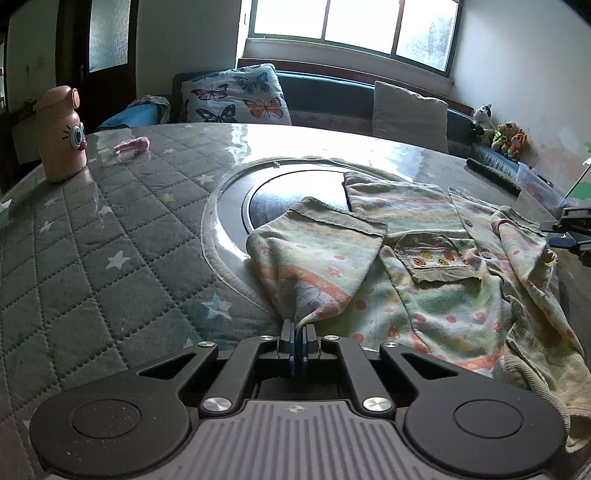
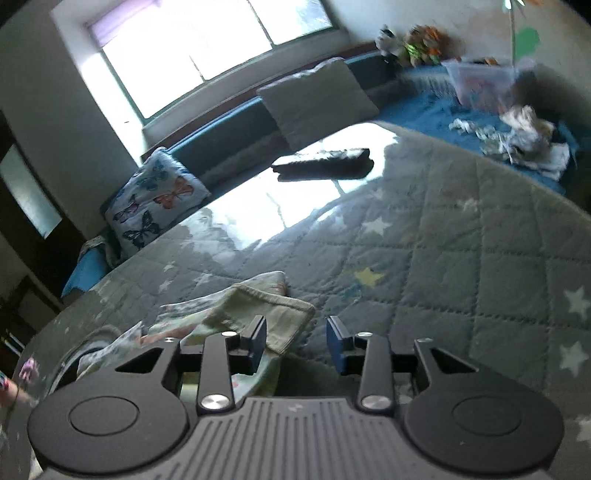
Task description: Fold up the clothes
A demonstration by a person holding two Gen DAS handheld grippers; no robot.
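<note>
Left gripper (image 1: 298, 328) jaws clamp the sleeve (image 1: 314, 254), which runs straight ahead across the shirt (image 1: 443, 288); right gripper (image 2: 295, 332) jaws gape.

Window (image 1: 354, 26) backlight, tabletop glare, blur

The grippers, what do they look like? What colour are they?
Both look alike. The left gripper and right gripper have black angled link arms with shiny silver bolts, two round black discs, a ridged grey plate with a small compass-like mark, and blue pads on black fingers.
</note>
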